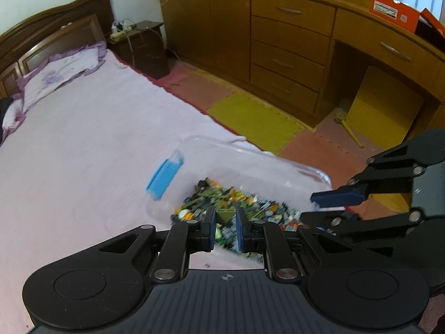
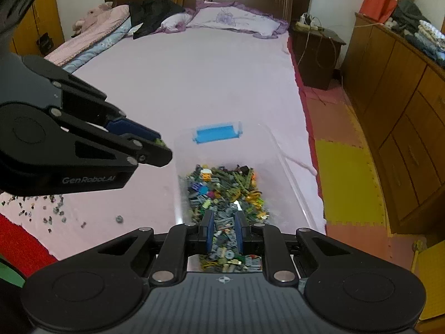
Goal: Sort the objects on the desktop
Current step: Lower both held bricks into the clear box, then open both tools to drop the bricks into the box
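Observation:
A clear plastic bin (image 2: 281,153) with a blue latch (image 2: 217,133) lies on the bed and holds a pile of small toy bricks (image 2: 225,192). My left gripper (image 1: 225,218) is shut on an olive-green brick (image 1: 224,215) above the pile; it also shows in the right wrist view (image 2: 162,147), at the bin's left rim. My right gripper (image 2: 224,224) hovers over the pile with jaws slightly apart and nothing between them. It shows in the left wrist view (image 1: 317,207) at the right. Several small loose pieces (image 2: 52,214) lie on the sheet left of the bin.
The pink bed sheet (image 2: 194,83) stretches away to pillows (image 2: 236,19) and a dark headboard. A wooden dresser (image 1: 289,41) and coloured foam floor mats (image 1: 256,119) lie to the right of the bed. A nightstand (image 2: 314,53) stands by the headboard.

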The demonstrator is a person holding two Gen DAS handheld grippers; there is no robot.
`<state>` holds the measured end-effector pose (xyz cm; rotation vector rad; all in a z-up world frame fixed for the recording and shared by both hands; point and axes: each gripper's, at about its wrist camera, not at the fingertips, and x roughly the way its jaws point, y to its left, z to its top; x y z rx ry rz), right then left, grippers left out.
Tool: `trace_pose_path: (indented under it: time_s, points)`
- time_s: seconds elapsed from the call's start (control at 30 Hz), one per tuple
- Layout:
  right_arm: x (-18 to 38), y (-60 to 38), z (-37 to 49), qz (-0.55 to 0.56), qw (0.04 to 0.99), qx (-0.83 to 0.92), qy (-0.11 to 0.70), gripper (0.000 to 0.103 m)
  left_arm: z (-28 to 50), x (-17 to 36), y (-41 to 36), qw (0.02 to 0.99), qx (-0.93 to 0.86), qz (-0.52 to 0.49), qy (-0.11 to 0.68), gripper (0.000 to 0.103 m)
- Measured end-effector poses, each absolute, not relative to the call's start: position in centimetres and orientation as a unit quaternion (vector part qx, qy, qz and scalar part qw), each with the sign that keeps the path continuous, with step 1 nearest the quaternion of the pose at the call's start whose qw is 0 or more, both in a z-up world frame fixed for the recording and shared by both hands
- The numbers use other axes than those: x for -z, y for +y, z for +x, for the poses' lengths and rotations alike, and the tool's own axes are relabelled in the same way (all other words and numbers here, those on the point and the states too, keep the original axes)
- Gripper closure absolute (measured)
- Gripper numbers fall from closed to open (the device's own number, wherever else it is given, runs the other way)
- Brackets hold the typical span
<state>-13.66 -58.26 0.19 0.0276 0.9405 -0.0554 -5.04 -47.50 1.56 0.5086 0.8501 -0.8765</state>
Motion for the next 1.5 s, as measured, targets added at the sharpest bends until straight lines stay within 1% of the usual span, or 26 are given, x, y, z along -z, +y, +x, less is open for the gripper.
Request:
trace_pose_path:
  time_s: [0.4,0.63,0.73,0.8,0.87,0.93,1.0,1.07,1.1,1.2,1.3,1.5]
  points:
    - [1.4,-60.8,-13.3,0.012,0.881,0.018,0.473,0.086,-4.8,0.6,-52.1,0.772,0.403,0.248,0.425,0.086]
    - [2.0,-61.3,-12.7,0.008,0.876,0.015,0.482,0.086,-4.3,1.1,-52.2,0.766,0.394,0.252,0.44,0.086]
    - [2.1,-61.1,-12.2,0.006,0.874,0.012,0.485,0.086,-4.1,1.0,-52.1,0.767,0.391,0.254,0.441,0.083]
    - [2.0,-60.9,-12.0,0.003,0.873,0.012,0.487,0.083,-4.0,0.9,-51.9,0.768,0.389,0.255,0.441,0.082]
    - [2.0,-60.7,-11.7,0.0,0.873,0.012,0.488,0.082,-3.9,0.8,-51.9,0.769,0.387,0.257,0.439,0.076]
    - [2.2,-60.6,-11.3,-0.001,0.873,0.01,0.488,0.081,-3.9,0.7,-51.8,0.772,0.383,0.258,0.436,0.072]
    - [2.2,-60.5,-11.2,-0.004,0.872,0.011,0.489,0.073,-3.9,0.5,-51.6,0.775,0.38,0.257,0.434,0.071]
    - [2.2,-60.4,-11.1,-0.007,0.872,0.012,0.489,0.068,-3.8,0.3,-51.5,0.778,0.378,0.255,0.433,0.065]
    - [2.1,-60.3,-11.1,-0.008,0.872,0.013,0.489,0.065,-3.9,0.3,-51.5,0.779,0.377,0.254,0.433,0.064]
    - [2.0,-60.2,-11.1,-0.011,0.873,0.016,0.488,0.06,-3.9,0.2,-51.4,0.781,0.374,0.252,0.433,0.062]
    - [1.9,-60.1,-11.3,-0.01,0.872,0.018,0.488,0.054,-4.1,0.1,-51.3,0.782,0.372,0.252,0.433,0.056]
    - [1.9,-60.3,-11.5,-0.005,0.874,0.019,0.485,0.049,-4.4,-0.1,-51.2,0.783,0.367,0.253,0.433,0.044]
